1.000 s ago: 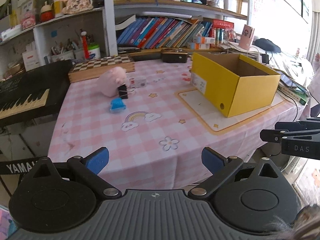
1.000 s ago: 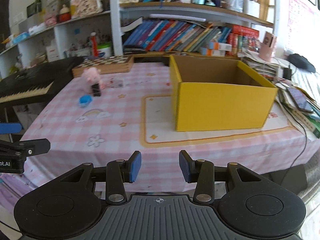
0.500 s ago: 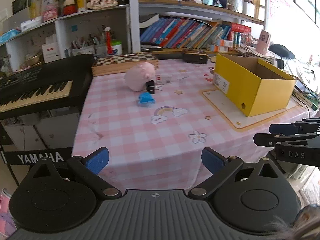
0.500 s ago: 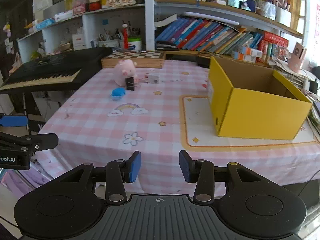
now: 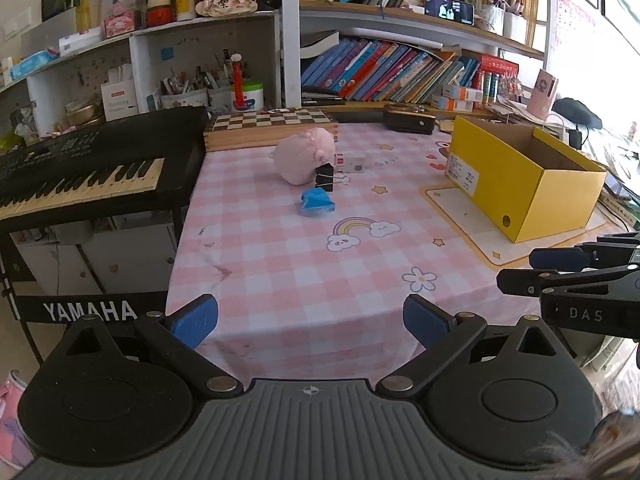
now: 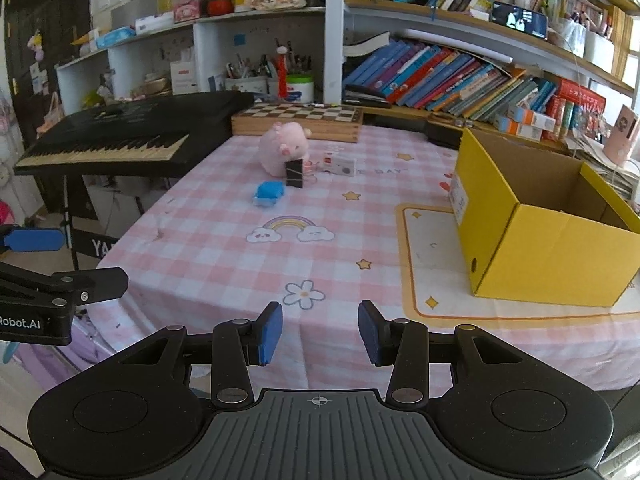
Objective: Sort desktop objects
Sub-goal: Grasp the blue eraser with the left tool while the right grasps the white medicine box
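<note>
On the pink checked tablecloth (image 5: 280, 264) (image 6: 224, 256) a pink plush toy (image 5: 305, 159) (image 6: 283, 147) sits at the far side. A black binder clip (image 5: 325, 177) (image 6: 295, 174) stands against it. A small blue object (image 5: 316, 202) (image 6: 269, 193) lies in front, and a small white box (image 5: 354, 163) (image 6: 340, 165) lies to the right. An open, empty-looking yellow box (image 5: 520, 178) (image 6: 536, 220) stands on the right. My left gripper (image 5: 310, 322) is wide open and empty before the table's near edge. My right gripper (image 6: 319, 332) is open more narrowly, also empty.
A black keyboard (image 5: 80, 160) (image 6: 120, 136) stands left of the table. A wooden chessboard box (image 5: 272, 128) (image 6: 300, 118) and a dark case (image 5: 408, 122) lie at the back edge. Crowded bookshelves (image 6: 460, 76) rise behind. A white mat (image 6: 428, 264) lies under the yellow box.
Both grippers have swung left across the room: the table objects and yellow box slid rightward in both views, and the keyboard came further into view. Neither jaw opening changed.
</note>
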Demonstrator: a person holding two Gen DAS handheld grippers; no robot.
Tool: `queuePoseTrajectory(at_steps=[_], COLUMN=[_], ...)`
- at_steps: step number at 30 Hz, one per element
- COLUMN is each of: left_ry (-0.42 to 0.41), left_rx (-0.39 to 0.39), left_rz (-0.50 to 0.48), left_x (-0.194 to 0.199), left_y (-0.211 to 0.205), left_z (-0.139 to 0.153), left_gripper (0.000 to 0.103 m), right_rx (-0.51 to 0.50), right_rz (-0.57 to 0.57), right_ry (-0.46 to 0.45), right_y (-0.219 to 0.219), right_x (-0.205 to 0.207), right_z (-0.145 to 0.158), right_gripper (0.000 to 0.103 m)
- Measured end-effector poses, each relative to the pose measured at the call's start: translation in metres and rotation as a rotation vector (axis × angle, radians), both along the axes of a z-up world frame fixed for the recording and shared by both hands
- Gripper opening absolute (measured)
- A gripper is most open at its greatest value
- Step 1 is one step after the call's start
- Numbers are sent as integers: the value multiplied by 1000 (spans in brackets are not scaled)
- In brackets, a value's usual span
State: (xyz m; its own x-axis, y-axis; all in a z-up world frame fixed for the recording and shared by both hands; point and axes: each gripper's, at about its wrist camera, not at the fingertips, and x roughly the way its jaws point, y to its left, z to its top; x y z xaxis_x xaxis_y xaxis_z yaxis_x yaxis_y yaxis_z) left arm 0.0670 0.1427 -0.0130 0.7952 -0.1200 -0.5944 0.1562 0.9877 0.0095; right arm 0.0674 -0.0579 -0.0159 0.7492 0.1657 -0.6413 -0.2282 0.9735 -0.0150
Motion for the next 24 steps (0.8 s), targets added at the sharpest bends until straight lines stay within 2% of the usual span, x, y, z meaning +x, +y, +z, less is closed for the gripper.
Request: queuePoseTrajectory(at_steps=[12,24], left_ry=[22,53], left_rx=[-2,4], left_rz=[21,21], left_x=[23,74], left_y=[-4,-20], left_z=[-4,-8], left_gripper=[100,100], right_rx=[9,50], right_rz=[40,43], right_ry=[26,59], right_y=[1,-11], right_x=[27,78], right_z=[-6,-10], right_gripper=[42,43])
